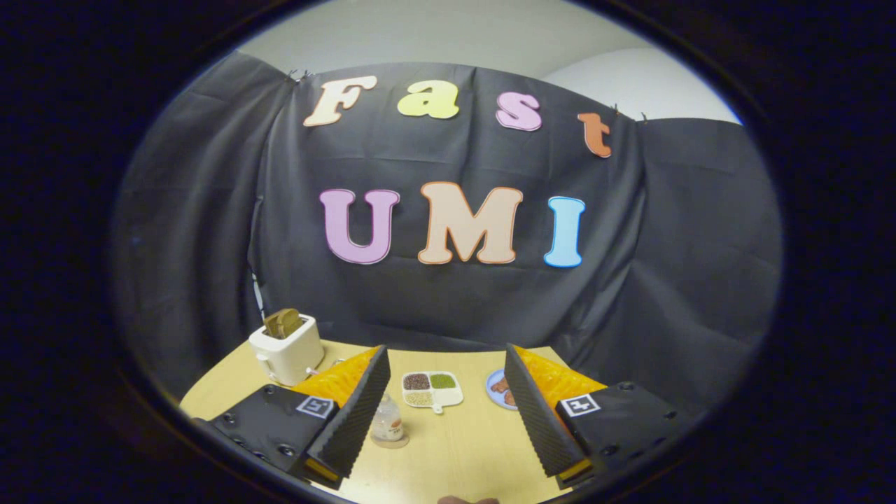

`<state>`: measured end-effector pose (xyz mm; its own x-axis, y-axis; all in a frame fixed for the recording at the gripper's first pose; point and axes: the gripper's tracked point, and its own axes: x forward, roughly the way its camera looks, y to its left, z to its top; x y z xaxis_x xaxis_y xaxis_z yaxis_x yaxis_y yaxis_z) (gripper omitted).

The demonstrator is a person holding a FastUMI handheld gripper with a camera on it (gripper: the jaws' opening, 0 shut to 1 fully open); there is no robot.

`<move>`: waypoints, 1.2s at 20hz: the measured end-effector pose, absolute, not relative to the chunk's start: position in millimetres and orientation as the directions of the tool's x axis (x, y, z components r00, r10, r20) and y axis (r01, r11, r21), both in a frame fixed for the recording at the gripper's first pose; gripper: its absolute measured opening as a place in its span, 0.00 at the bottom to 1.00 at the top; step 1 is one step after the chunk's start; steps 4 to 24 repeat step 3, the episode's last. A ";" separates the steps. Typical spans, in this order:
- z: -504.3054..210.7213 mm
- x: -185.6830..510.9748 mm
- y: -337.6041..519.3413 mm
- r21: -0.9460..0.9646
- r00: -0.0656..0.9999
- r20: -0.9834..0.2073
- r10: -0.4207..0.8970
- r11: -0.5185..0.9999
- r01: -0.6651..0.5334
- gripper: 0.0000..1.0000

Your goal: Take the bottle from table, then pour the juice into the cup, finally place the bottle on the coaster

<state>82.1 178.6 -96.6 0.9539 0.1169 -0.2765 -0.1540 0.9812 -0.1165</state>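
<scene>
Bottle parked: I judge the task at its last step, the small bottle standing upright, long axis vertical and cap up, on a round coaster near the table's front edge, beside my left finger. My gripper gapes wide, holding nothing. Beyond, a sectioned dish sits mid-table. Next, I think, only a clean retreat.

Black cloth hung as the booth's back wall, creased, and wrapped round both sides. A pale wall showed above it. The light wood table stood in front of the cloth. Lighting was dim and even.
</scene>
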 end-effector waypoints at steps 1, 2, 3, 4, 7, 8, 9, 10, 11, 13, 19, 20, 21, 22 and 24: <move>-90.1 83.0 175.9 -0.106 0.956 -0.269 0.115 0.983 -0.149 1.00; -83.8 84.6 172.3 -0.099 0.959 -0.260 0.114 0.985 -0.144 1.00; -78.7 85.5 170.0 -0.094 0.961 -0.253 0.113 0.986 -0.141 1.00; -78.7 85.5 170.0 -0.094 0.961 -0.253 0.113 0.986 -0.141 1.00; -78.7 85.5 170.0 -0.094 0.961 -0.253 0.113 0.986 -0.141 1.00; -78.7 85.5 170.0 -0.094 0.961 -0.253 0.113 0.986 -0.141 1.00; -78.7 85.5 170.0 -0.094 0.961 -0.253 0.113 0.986 -0.141 1.00; -78.7 85.5 170.0 -0.094 0.961 -0.253 0.113 0.986 -0.141 1.00; -78.7 85.5 170.0 -0.094 0.961 -0.253 0.113 0.986 -0.141 1.00; -78.7 85.5 170.0 -0.094 0.961 -0.253 0.113 0.986 -0.141 1.00; -78.7 85.5 170.0 -0.094 0.961 -0.253 0.113 0.986 -0.141 1.00; -78.7 85.5 170.0 -0.094 0.961 -0.253 0.113 0.986 -0.141 1.00; -78.7 85.5 170.0 -0.094 0.961 -0.253 0.113 0.986 -0.141 1.00; -78.7 85.5 170.0 -0.094 0.961 -0.253 0.113 0.986 -0.141 1.00; -78.7 85.5 170.0 -0.094 0.961 -0.253 0.113 0.986 -0.141 1.00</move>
